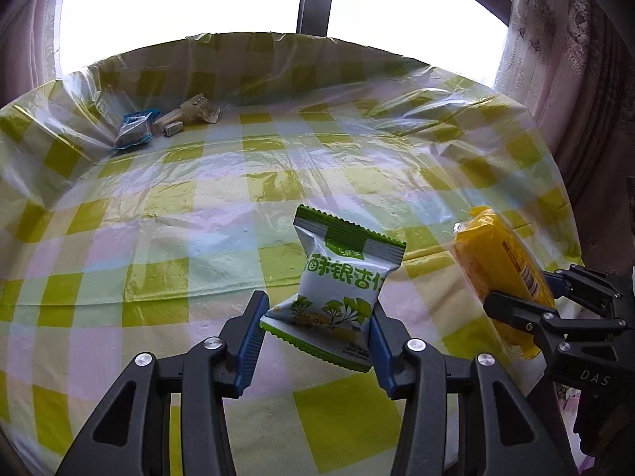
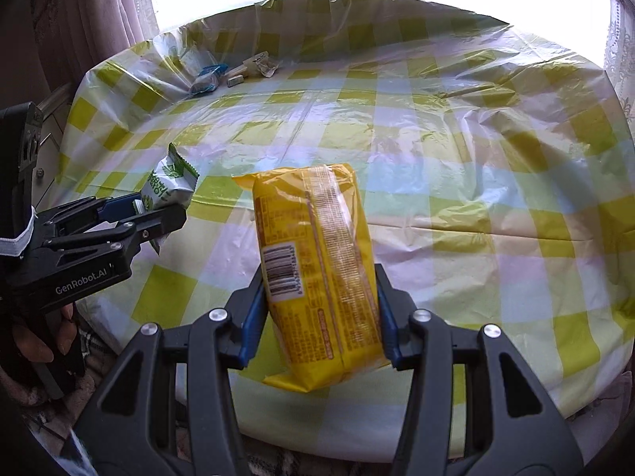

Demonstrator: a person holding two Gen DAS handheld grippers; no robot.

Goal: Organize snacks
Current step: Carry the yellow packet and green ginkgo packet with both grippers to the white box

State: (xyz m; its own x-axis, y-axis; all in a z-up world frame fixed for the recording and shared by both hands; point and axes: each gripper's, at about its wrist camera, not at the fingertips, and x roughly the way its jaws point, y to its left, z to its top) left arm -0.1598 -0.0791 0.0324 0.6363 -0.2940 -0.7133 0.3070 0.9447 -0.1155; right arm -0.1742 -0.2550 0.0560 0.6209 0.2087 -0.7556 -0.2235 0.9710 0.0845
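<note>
Above the near edge of the table [image 1: 206,214], I have a packet in each gripper. My left gripper [image 1: 317,331] is clamped on the lower part of the green packet [image 1: 341,277], pads squeezing its sides so it stands upright and clear of the cloth. My right gripper [image 2: 319,305] is closed across the width of the yellow pack [image 2: 313,261], barcode side up, and that too hangs above the table rather than resting on it. I judge both are held this way for carrying: lifted high enough not to drag on the wrinkled plastic cloth.

At the far left of the table, against the turned-up cloth, sits a small pile [image 1: 166,123]: a blue packet [image 1: 134,131], a tan wrapper and a little bar. That looks to me like the gathering spot.

Between my grippers and that pile the table is bare, so I have open room to travel. The cloth's raised rim behind the pile is the one edge I would mind when setting down.
</note>
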